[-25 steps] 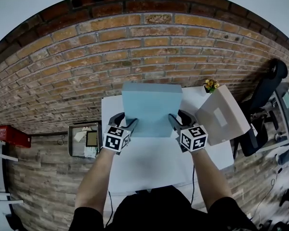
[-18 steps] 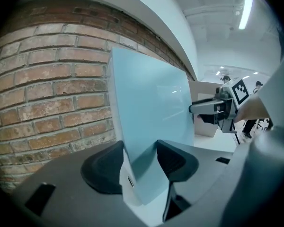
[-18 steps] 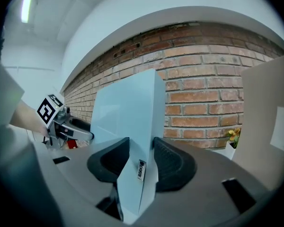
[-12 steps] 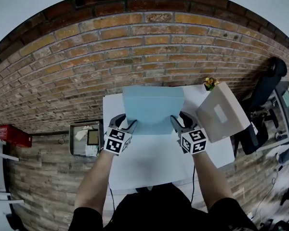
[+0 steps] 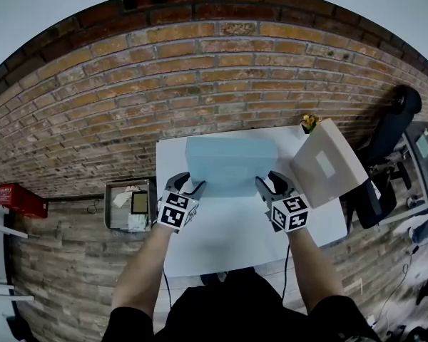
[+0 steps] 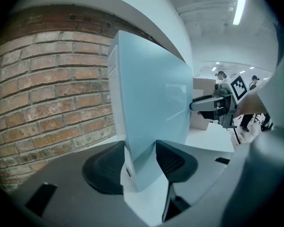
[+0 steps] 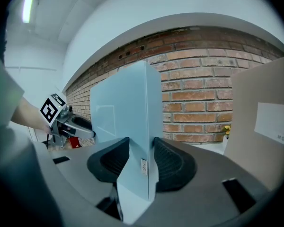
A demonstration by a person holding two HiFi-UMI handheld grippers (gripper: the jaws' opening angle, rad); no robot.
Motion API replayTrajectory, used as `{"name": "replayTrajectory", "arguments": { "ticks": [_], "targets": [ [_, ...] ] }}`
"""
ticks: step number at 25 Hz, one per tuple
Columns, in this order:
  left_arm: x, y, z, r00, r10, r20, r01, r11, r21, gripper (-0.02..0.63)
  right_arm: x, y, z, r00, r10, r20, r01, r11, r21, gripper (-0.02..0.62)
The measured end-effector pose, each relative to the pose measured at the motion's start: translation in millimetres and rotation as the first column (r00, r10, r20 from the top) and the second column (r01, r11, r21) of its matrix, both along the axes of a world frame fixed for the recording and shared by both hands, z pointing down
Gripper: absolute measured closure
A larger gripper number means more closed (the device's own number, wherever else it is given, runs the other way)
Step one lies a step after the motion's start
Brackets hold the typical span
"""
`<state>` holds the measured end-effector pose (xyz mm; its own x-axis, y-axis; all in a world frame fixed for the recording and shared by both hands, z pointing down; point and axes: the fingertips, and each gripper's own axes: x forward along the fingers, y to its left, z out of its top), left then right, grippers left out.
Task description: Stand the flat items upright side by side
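The light blue box (image 5: 230, 164) stands upright at the far side of the white bench (image 5: 235, 241) in the head view, close to the brick wall (image 5: 200, 77). You hold it by both lower corners, with your left claw (image 5: 187, 191) on its left edge and your right claw (image 5: 271, 186) on its right edge. Just beside your right claw, a beige box (image 5: 328, 164) with a white label stands at the bench's right end, apart from the blue one. A small yellow flower (image 5: 310, 123) sits behind it, and a black chair (image 5: 392, 130) is beyond. A grey tray (image 5: 128, 205) lies on the floor left of the bench.

In the left gripper view, your left claw (image 6: 139, 162) has just been closing, and both pads press the blue box (image 6: 151, 112) between them. Bricks fill the left, and your right claw (image 6: 199, 105) meets the box's far edge.

In the right gripper view, your right claw (image 7: 141, 162) clamps the box's (image 7: 128, 122) narrow edge between both pads. The beige box (image 7: 265, 126) rises close on the right, walling off that side.
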<state>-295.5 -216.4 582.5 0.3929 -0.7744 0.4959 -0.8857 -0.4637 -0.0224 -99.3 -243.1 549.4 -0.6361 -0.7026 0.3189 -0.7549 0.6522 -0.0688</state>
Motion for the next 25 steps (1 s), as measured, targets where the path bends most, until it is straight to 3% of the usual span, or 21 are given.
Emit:
{"name": "replayTrajectory", "arguments": {
  "ticks": [16, 25],
  "targets": [
    [3.4, 17.0, -1.4, 1.000, -0.014, -0.013, 0.013, 0.999, -0.043, 0.383, -0.8, 22.7, 7.3, 0.999, -0.034, -0.008, 0.034, 0.998, -0.046, 0.361],
    [1.5, 18.3, -9.8, 1.000, -0.025, -0.013, 0.024, 0.999, -0.037, 0.382, -2.1, 18.9, -1.5, 0.994, -0.106, -0.008, 0.104, 0.991, -0.086, 0.315]
  ]
}}
